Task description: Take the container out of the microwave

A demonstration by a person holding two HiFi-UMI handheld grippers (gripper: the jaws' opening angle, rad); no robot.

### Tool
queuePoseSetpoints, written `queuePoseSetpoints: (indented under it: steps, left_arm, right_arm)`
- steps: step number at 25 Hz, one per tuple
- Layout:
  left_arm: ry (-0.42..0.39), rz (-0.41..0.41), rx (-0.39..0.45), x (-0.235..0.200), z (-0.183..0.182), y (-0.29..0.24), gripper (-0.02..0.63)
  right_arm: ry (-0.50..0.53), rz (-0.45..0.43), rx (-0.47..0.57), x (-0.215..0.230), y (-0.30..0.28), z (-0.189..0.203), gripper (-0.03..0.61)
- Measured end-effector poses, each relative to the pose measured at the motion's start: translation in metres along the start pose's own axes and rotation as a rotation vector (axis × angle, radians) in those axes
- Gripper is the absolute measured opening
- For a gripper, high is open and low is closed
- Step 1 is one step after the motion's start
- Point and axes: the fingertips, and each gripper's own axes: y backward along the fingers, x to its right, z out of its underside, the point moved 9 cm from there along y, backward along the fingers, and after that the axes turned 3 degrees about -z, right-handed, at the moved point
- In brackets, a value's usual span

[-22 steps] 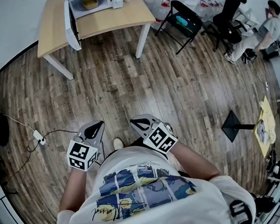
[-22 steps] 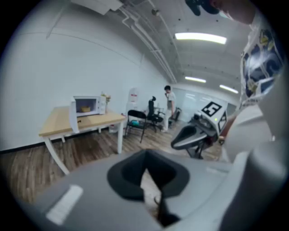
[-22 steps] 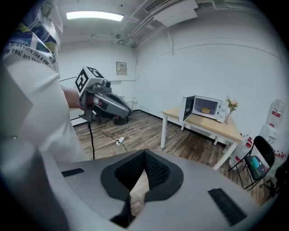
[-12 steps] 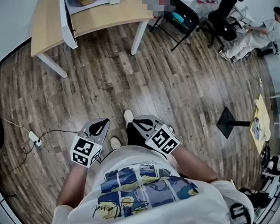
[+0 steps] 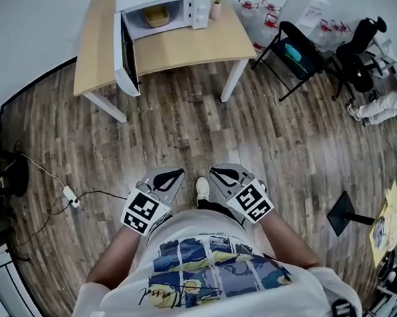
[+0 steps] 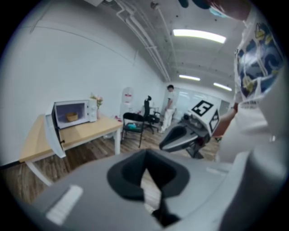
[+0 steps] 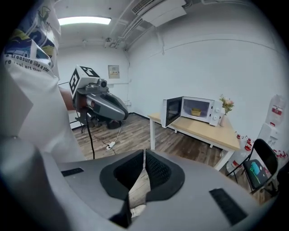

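Since the microwave (image 5: 169, 5) stands on a worktop (image 5: 192, 45) at the far side of the room, well apart from the person, both tongs are carried low and close to the body rather than held out in a reach. The left tongs (image 5: 172, 177) and right tongs (image 5: 220, 172) hang just in front of the shirt (image 5: 205, 262), pointing forward over the wood floor (image 5: 267, 125), with a shoe (image 5: 201, 188) between them. Each pair is pressed together at the tips with nothing between, which I judge fits an approach with nothing yet to grip. The door (image 5: 127, 56) is swung out on the microwave's left side, so the cavity is clear for a reach, and the container (image 5: 155, 15), a small yellowish tub, rests inside it, untouched. From above, the head view gives the layout: the stretch of floor to cross, a folding chair (image 5: 292, 56) right of the worktop, and a power strip (image 5: 69, 195) with its cable on the floor to the left. It cannot show how the tips meet. The two gripper views do, each looking along its own joined tips and catching the other tongs from the side. They also show the microwave level-on, the container near the middle of the cavity, and a small plant (image 7: 225, 108) just right of the microwave.
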Motion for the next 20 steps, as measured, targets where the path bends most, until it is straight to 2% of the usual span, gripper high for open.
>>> queuePoseSetpoints:
  steps: [6, 13, 20]
  left_arm:
    - [0.010, -0.045, 0.026, -0.041, -0.035, -0.032, 0.009]
    - [0.049, -0.067, 0.054, -0.118, -0.048, -0.028, 0.009]
    - [0.027, -0.085, 0.128, -0.210, -0.076, -0.007, 0.009]
  right_arm:
    - [0.052, -0.033, -0.016, 0.076, -0.023, -0.017, 0.031]
    - [0.086, -0.025, -0.028, 0.133, -0.082, -0.060, 0.031]
    - [0.246, 0.026, -0.077, 0.183, -0.150, -0.124, 0.029]
